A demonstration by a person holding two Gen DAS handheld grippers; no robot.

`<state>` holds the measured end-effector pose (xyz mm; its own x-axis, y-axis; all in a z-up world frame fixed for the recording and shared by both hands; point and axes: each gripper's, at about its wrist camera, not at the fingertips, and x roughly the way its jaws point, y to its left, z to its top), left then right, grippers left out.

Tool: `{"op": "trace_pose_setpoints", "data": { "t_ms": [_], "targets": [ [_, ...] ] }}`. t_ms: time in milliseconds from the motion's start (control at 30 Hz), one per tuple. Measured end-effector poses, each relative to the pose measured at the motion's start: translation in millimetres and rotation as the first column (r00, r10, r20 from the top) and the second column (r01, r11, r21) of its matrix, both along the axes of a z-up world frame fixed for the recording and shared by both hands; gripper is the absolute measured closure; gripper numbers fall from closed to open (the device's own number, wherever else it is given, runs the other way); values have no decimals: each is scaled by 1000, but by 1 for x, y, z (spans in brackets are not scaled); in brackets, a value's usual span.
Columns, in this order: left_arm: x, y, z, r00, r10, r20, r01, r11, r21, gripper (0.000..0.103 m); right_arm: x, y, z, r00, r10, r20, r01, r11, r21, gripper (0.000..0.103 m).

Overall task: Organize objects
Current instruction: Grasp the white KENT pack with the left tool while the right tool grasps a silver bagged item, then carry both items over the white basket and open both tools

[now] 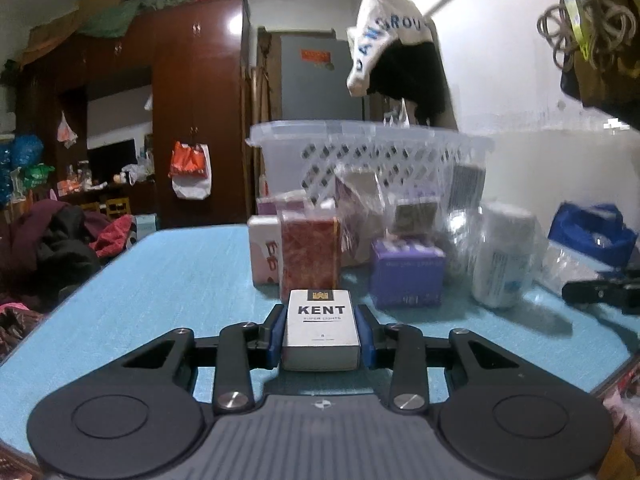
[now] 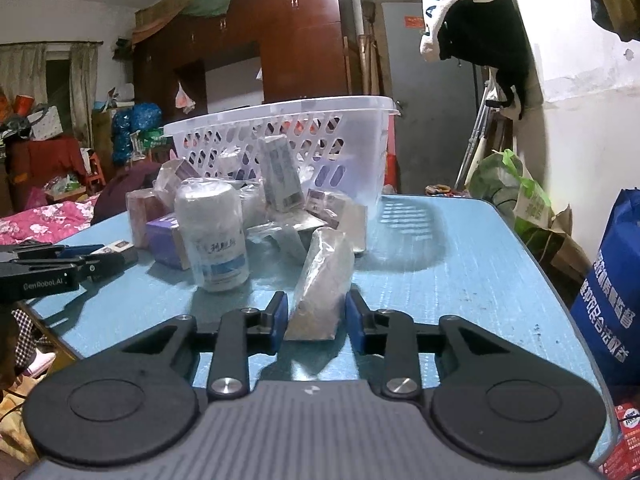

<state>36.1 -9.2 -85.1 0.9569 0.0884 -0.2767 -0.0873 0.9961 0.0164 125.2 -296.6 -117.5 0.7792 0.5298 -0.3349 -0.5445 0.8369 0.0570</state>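
Observation:
My left gripper (image 1: 321, 330) is shut on a white and black Kent cigarette pack (image 1: 320, 328), held low over the blue table (image 1: 180, 272). It also shows in the right wrist view (image 2: 86, 262) at the left edge. My right gripper (image 2: 316, 322) has its jaws around a clear plastic-wrapped packet (image 2: 322, 284) standing on the table; a small gap shows beside each pad. A white perforated basket (image 2: 320, 136) stands at the back, with a pile of boxes and a white bottle (image 2: 214, 236) in front of it.
In the left wrist view a red box (image 1: 310, 254), a pink-white box (image 1: 264, 252), a purple box (image 1: 406, 272) and the white bottle (image 1: 504, 256) stand before the basket (image 1: 372, 148). A blue bag (image 2: 612, 300) stands off the table's right edge.

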Motion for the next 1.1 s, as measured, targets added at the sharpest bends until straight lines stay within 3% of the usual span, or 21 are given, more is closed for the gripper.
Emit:
{"op": "trace_pose_setpoints", "data": {
  "t_ms": [500, 800, 967, 1100],
  "targets": [
    [-10, 9, 25, 996, 7, 88, -5, 1000, -23, 63, -9, -16, 35, 994, -28, 105, 21, 997, 73, 71],
    [1, 18, 77, 980, -50, 192, 57, 998, -30, 63, 11, -11, 88, 974, -1, 226, -25, 993, 111, 71],
    [53, 15, 130, 968, -100, 232, 102, 995, 2, 63, 42, 24, 133, 953, 59, 296, -86, 993, 76, 71],
    [112, 17, 156, 979, -98, 177, 107, 993, -43, 63, 83, 59, 152, 957, 103, 271, -119, 992, 43, 71]
  ]
}}
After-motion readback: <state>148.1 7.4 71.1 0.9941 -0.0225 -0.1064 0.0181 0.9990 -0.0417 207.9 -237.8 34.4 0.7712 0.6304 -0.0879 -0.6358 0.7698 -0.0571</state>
